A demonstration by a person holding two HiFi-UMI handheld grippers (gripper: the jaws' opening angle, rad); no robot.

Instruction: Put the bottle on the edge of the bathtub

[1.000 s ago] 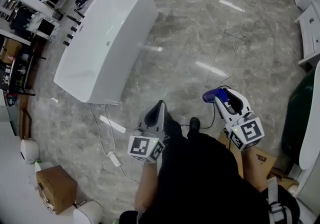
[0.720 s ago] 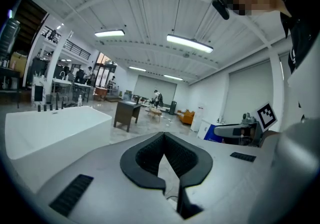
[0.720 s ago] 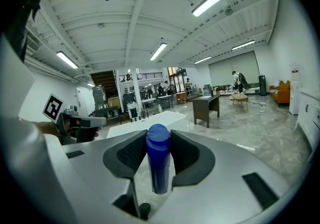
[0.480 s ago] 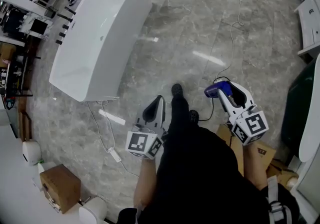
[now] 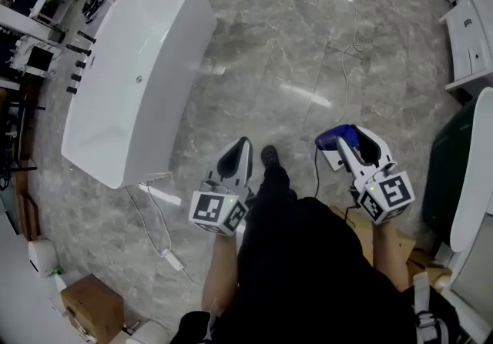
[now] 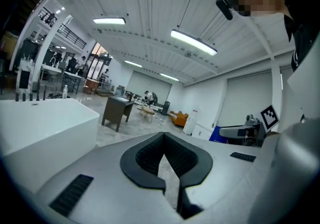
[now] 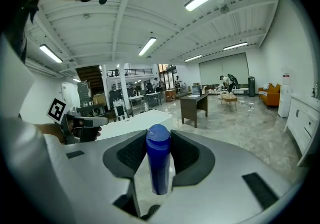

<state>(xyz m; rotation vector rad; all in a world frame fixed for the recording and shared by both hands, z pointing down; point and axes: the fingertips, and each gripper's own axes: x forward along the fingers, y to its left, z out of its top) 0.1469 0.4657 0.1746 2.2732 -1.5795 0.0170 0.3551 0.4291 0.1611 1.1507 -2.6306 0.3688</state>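
**Head view.** A glossy white, long, round-cornered bathtub [image 5: 176, 81] stands on a polished grey veined stone floor [image 5: 293, 42] at upper left. A thin white cable [image 5: 154, 215] trails over the floor from its near end. The left gripper [image 5: 242, 144], a smooth grey shell tapering to a point, is held low at centre. Its white cube with black square markers [image 5: 216, 212] sits at the rear. The right gripper [image 5: 339, 139] carries a smooth blue cylindrical bottle [image 5: 331, 137] at its tip, over bare floor and well apart from the bathtub. A brown cardboard box [image 5: 92, 308] lies at lower left.

**Left gripper view.** The left gripper [image 6: 163, 133] has its jaws closed tip to tip. The black ribbed pads [image 6: 145, 155] curve into a teardrop opening that frames only floor, with nothing grasped. The bathtub [image 6: 45, 123] shows as a plain white wall at left. A dark square-legged table [image 6: 117, 110] stands beyond it. The right gripper [image 6: 240, 132] appears at right, with a patch of blue at its tip.

**Right gripper view.** The right gripper [image 7: 159, 139] is clenched on the bottle [image 7: 159, 168]. Its ribbed black pads [image 7: 131, 154] press both sides of the straight body just below the domed cap. The bottle stands upright between them, its lower end hanging free. The rounded rim of the bathtub [image 7: 135, 120] lies behind, near the left gripper [image 7: 82, 123]. The table [image 7: 192, 102] stands farther back on the reflective floor.
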